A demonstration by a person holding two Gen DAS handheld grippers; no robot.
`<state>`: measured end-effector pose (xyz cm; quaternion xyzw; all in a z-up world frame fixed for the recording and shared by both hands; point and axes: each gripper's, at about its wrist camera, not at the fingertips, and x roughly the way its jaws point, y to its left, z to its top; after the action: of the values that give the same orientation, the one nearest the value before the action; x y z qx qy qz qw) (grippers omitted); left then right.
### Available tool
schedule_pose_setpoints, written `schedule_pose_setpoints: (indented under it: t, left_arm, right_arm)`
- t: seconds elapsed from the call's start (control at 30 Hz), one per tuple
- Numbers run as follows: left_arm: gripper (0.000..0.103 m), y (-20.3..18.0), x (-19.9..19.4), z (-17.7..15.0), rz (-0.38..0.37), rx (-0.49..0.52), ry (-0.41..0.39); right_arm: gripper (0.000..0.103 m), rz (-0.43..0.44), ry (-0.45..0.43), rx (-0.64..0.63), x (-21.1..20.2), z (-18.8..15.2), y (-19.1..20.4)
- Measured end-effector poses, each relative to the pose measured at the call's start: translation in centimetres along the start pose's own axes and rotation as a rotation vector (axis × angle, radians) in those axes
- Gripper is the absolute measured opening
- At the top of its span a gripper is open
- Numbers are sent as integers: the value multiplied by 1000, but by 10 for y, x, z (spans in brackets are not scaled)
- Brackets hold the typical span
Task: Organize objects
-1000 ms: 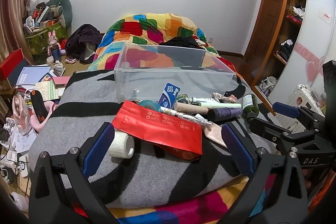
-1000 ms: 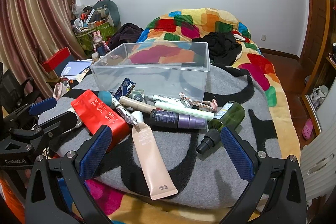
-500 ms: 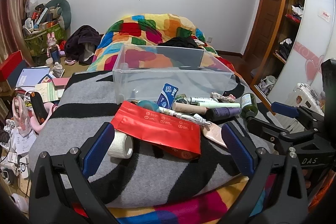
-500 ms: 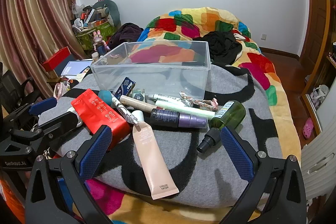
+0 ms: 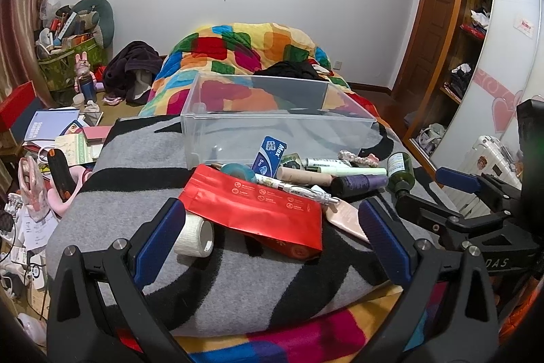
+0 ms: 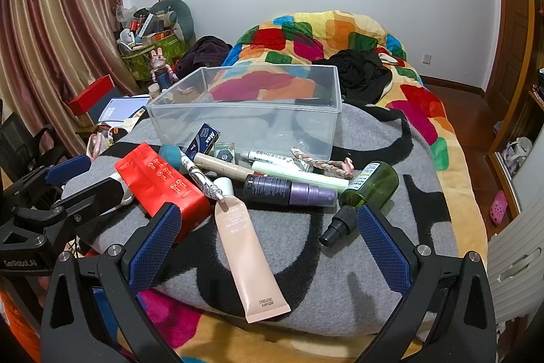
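I hold both claws low over the grey blanket (image 6: 374, 278), spread wide, gripping nothing. My left gripper (image 5: 268, 233) frames the red pouch (image 5: 255, 210); my right gripper (image 6: 268, 240) frames the beige tube (image 6: 248, 254). The clear bin (image 6: 251, 111) stands beyond.

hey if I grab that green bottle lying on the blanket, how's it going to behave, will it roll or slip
The green bottle lies on its side and looks round, so a nudge would likely roll it, though the soft blanket may slow that. Its smooth, glossy wall could slip in the pads unless squeezed across the middle. It looks like rigid plastic or glass, so it probably won't flex; how full it is can't be told.
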<state>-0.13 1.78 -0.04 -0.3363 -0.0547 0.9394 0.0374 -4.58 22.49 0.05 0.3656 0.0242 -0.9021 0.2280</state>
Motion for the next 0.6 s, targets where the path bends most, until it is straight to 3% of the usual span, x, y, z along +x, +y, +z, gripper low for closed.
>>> schedule_pose_setpoints:
  t: [0.6]
  left_arm:
    - [103,2,2,-2,-24,-2,1]
  right_arm:
    - [103,-5,17,-2,7,-2,-1]
